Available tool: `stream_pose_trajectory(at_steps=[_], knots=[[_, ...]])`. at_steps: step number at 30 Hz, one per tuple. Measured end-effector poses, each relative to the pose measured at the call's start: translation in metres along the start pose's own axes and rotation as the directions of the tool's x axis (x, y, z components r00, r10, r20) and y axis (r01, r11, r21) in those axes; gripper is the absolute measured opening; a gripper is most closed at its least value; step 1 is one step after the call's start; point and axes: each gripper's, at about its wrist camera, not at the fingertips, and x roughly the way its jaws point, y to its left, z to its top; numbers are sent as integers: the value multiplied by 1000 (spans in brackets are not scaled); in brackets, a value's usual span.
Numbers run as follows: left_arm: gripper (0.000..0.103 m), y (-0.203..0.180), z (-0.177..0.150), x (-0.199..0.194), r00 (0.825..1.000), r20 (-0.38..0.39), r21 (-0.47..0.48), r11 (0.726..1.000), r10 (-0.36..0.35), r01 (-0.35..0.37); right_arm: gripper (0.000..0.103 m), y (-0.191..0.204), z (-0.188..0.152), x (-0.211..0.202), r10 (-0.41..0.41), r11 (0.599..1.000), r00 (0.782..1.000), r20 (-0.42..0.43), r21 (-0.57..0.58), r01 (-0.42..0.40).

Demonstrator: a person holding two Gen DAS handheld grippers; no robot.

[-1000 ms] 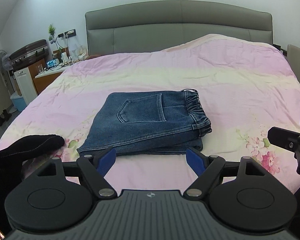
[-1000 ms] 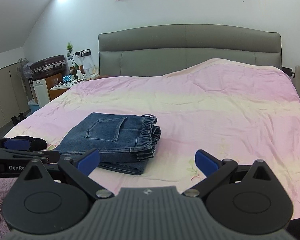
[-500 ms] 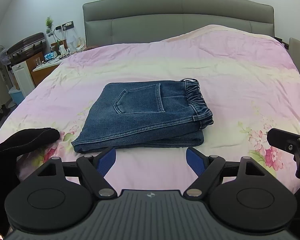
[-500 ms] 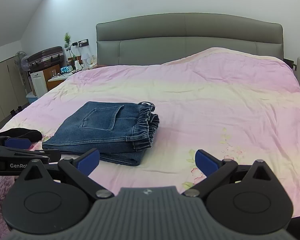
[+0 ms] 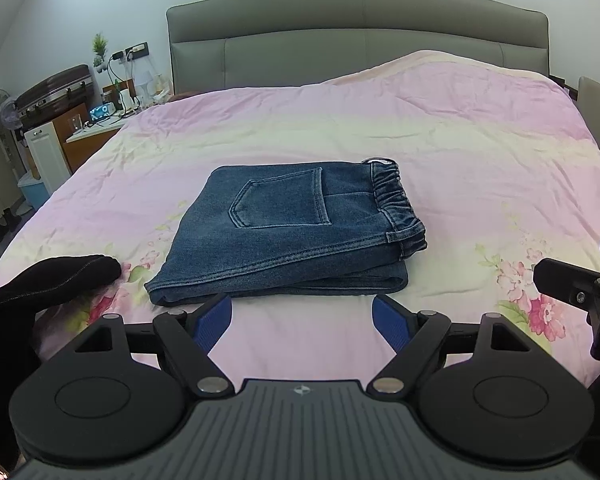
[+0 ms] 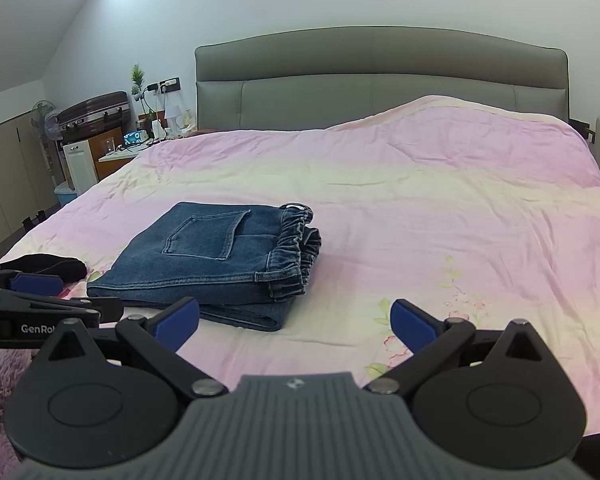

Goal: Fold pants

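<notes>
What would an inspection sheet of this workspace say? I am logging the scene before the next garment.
Surface: bed with pink floral cover, lightly creased.
Job's things: blue jeans folded into a flat rectangle, back pocket up, elastic waistband at right.
Clutter: black garment left of the jeans.
Grippers: left gripper and right gripper open, empty, off the jeans.
Cables: charger leads at the wall socket.
Surroundings: grey headboard, suitcase, fan, nightstand.

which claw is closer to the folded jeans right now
Left. The left claw sits open just short of the near edge of the folded jeans, squarely in front. The right claw is open too, off toward their waistband side.
</notes>
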Motion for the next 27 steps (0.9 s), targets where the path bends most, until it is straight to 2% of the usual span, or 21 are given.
stream_pose_trajectory(at_steps=[27], knots=[[93, 2, 3, -3, 1000, -2, 11, 1000, -3, 3, 98, 3, 1, -5, 8, 1000, 1000, 6, -15, -7]])
